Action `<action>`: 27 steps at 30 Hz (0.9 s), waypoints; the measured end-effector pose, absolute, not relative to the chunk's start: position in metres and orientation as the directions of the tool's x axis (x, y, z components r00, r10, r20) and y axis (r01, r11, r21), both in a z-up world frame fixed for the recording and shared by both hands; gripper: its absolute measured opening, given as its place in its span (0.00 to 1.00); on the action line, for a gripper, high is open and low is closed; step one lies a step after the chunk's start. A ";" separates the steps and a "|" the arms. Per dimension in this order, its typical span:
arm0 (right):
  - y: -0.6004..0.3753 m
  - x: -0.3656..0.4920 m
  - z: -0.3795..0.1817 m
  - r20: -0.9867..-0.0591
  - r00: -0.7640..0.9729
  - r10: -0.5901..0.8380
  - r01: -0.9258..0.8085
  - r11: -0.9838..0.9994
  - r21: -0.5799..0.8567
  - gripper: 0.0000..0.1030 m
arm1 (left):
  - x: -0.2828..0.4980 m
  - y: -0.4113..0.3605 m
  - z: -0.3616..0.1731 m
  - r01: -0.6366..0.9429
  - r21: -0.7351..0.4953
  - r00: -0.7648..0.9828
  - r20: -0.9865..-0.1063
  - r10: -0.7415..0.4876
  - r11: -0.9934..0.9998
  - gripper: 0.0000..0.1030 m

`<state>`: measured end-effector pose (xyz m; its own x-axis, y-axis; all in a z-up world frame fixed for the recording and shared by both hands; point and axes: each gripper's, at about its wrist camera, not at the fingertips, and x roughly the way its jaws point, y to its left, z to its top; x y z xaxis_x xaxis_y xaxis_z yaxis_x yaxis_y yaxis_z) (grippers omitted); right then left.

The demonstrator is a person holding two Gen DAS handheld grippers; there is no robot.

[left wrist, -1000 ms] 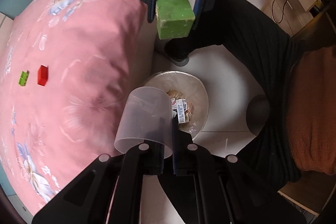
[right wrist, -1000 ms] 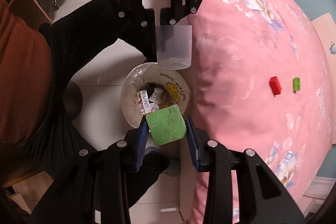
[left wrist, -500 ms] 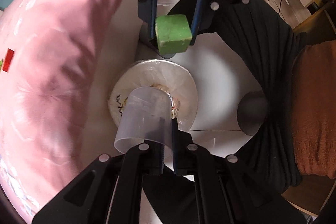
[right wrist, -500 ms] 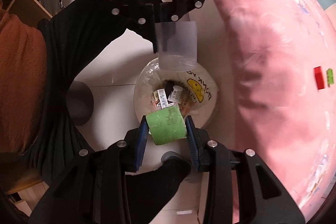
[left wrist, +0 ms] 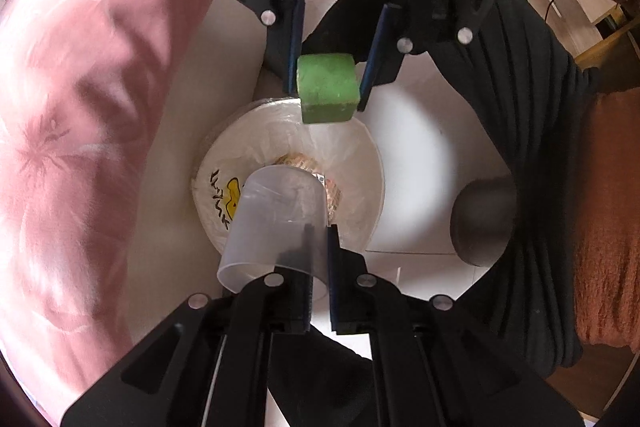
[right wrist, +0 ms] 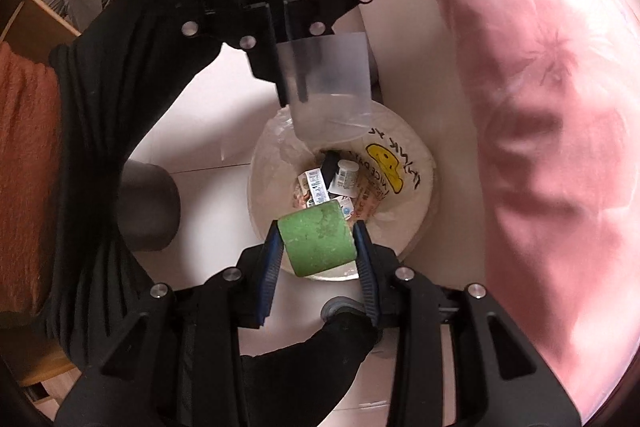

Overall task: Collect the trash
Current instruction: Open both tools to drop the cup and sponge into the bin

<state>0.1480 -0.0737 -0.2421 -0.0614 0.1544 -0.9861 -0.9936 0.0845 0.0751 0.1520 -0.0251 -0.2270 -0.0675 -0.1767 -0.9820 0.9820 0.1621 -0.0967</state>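
A white bin (left wrist: 374,163) lined with a plastic bag stands on the floor below both grippers. It holds packets and a small bottle (right wrist: 345,179). My left gripper (left wrist: 320,233) is shut on the wall of a translucent plastic cup (left wrist: 276,223), which hangs over the bin's near side. My right gripper (left wrist: 327,98) is shut on a green foam block (left wrist: 326,83) above the bin's far rim. In the right wrist view the right gripper (right wrist: 318,227) holds the green block (right wrist: 316,245) over the bin (right wrist: 424,163), opposite the left gripper (right wrist: 286,83) with the cup (right wrist: 328,83).
A pink flowered bedspread (left wrist: 80,107) bulges right beside the bin and also fills one side of the right wrist view (right wrist: 540,107). The person's black trouser legs (left wrist: 532,147) and a grey slipper (left wrist: 480,223) flank the other side. White tiled floor (left wrist: 416,155) surrounds the bin.
Both grippers have come down toward the bin, which looks larger and more central. The small red and green blocks on the bed have left view. Both grips are unchanged.
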 end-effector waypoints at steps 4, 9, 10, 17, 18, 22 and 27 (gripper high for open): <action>-0.073 0.150 -0.243 -0.983 -0.084 0.164 -0.990 0.098 0.101 0.46 | 0.154 -0.025 -0.230 0.982 -0.086 -0.056 -0.983 -0.177 0.168 0.08; -0.075 0.154 -0.241 -0.981 -0.039 0.192 -0.986 0.150 0.068 0.86 | 0.151 -0.026 -0.230 0.983 -0.074 -0.040 -0.979 -0.199 0.166 0.69; -0.075 0.154 -0.241 -0.981 -0.032 0.189 -0.986 0.155 0.062 0.86 | 0.150 -0.026 -0.230 0.985 -0.072 -0.039 -0.978 -0.206 0.160 0.73; -0.080 0.149 -0.238 -0.986 -0.045 0.162 -0.985 0.159 0.071 0.93 | 0.143 -0.030 -0.229 0.990 -0.047 -0.021 -0.982 -0.188 0.135 0.94; -0.081 0.148 -0.237 -0.986 -0.041 0.162 -0.985 0.161 0.068 0.93 | 0.141 -0.031 -0.228 0.990 -0.053 -0.028 -0.982 -0.188 0.130 0.94; -0.086 0.151 -0.228 -0.988 -0.019 0.155 -0.983 0.175 0.047 0.93 | 0.136 -0.034 -0.220 0.994 -0.046 -0.026 -0.981 -0.192 0.103 0.94; -0.093 0.153 -0.215 -0.990 0.012 0.141 -0.981 0.193 0.015 0.93 | 0.134 -0.036 -0.208 0.995 -0.028 -0.008 -0.980 -0.199 0.097 0.95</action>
<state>0.1530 -0.0929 -0.2150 0.0124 0.1414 -0.9899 -0.9812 0.1926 0.0152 0.1335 -0.0364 -0.2082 -0.0078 -0.1991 -0.9800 0.9949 0.0966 -0.0276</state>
